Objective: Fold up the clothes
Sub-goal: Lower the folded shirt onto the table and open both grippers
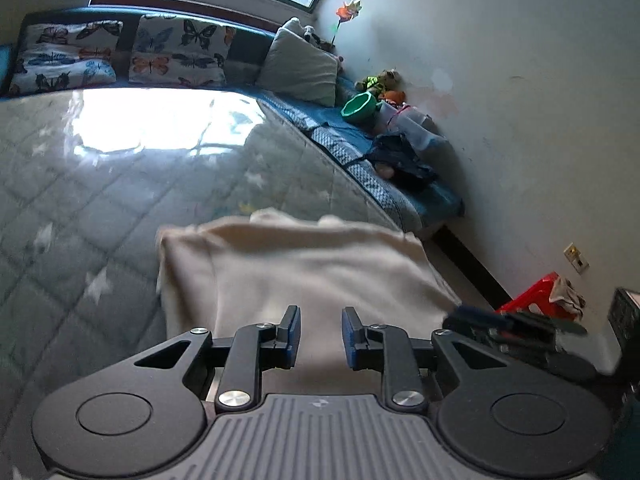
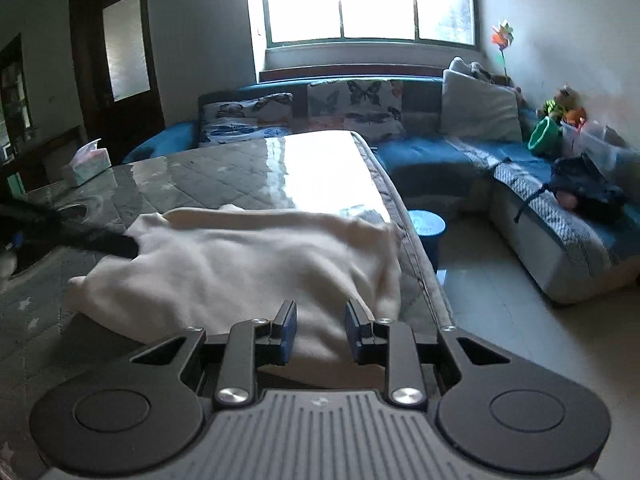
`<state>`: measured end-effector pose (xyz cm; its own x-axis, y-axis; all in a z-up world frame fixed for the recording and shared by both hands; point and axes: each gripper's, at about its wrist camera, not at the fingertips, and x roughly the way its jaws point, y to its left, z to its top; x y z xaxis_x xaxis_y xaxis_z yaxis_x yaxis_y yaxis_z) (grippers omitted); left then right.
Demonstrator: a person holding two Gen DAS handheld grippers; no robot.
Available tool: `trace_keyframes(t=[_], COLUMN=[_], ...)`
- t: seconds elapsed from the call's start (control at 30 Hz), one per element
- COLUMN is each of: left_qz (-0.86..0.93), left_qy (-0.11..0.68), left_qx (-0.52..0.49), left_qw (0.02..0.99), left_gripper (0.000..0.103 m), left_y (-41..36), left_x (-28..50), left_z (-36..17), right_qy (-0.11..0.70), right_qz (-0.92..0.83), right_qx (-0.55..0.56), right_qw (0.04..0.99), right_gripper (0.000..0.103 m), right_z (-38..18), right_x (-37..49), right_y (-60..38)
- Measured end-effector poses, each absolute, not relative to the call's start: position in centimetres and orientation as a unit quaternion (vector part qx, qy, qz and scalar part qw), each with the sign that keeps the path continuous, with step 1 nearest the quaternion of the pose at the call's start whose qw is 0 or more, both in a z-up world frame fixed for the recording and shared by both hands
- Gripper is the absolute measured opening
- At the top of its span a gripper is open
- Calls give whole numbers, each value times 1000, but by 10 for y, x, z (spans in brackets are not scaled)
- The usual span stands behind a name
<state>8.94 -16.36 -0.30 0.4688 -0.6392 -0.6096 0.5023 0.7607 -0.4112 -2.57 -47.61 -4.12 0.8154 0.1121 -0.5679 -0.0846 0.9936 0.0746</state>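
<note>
A cream garment [image 1: 296, 268] lies partly folded and bunched on the grey quilted table [image 1: 80, 208], near its right edge. My left gripper [image 1: 320, 334] hovers just over the garment's near side, open, with cloth showing between its blue pads [image 1: 295, 334] but not pinched. In the right wrist view the same garment [image 2: 248, 256] spreads ahead of my right gripper [image 2: 320, 328], which is open over its near edge. The right gripper [image 1: 472, 316] appears blurred at the garment's right corner. The left gripper [image 2: 116, 242] shows as a dark blur at the garment's left edge.
The table's right edge [image 2: 404, 224] drops to a tiled floor with a blue round stool [image 2: 426, 224]. A tissue box [image 2: 86, 162] sits at the table's far left. A blue sofa [image 2: 440, 152] holding cushions, a green bowl [image 1: 360, 106] and dark clothes wraps behind. A red stool [image 1: 532, 296] stands by the wall.
</note>
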Motion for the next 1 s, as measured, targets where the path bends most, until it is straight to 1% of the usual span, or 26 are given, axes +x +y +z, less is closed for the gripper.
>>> trace_keyframes(t=[0.17, 0.2, 0.23, 0.47, 0.53, 0.6, 0.67, 0.7, 0.77, 0.8, 0.83, 0.9, 0.97, 1.0], left_qz=[-324, -322, -319, -309, -309, -310, -309, -308, -304, -302, -299, -295, -290, -288], left_qy=[387, 386, 388, 404, 401, 400, 403, 404, 406, 409, 411, 415, 418, 419], left_qx=[-73, -71, -74, -91, -87, -87, -84, -80, -76, -74, -73, -73, -72, -71], left_qw=[860, 862, 861, 856, 858, 858, 857, 858, 858, 858, 858, 858, 858, 858], left_gripper=[24, 24, 25, 26, 29, 35, 38, 41, 45, 47, 48, 55, 57, 59], left_y=[-151, -149, -147, -134, -132, -131, -131, -131, -129, -128, -126, -124, -122, -121], left_x=[71, 69, 68, 61, 57, 52, 47, 44, 39, 36, 33, 30, 27, 26], left_z=[-8, -9, -11, -21, -18, -15, -15, -15, -15, -15, -16, -16, -16, -16], right_qy=[290, 286, 282, 297, 292, 288, 284, 286, 289, 291, 293, 295, 298, 300], right_qz=[47, 49, 52, 56, 56, 61, 65, 65, 66, 66, 64, 62, 61, 59], right_qx=[27, 24, 21, 7, 8, 11, 13, 14, 16, 18, 19, 23, 25, 25], right_qw=[956, 957, 958, 953, 955, 956, 956, 956, 955, 954, 954, 953, 952, 952], right_gripper=[27, 31, 33, 35, 46, 47, 49, 53, 53, 55, 62, 66, 73, 79], right_z=[-38, -37, -36, -46, -43, -39, -36, -37, -39, -40, -41, -42, -44, -45], right_x=[-31, -33, -34, -37, -42, -47, -53, -55, -59, -62, -64, -68, -73, -76], right_y=[-478, -475, -472, -455, -452, -449, -446, -444, -441, -440, -438, -435, -433, -431])
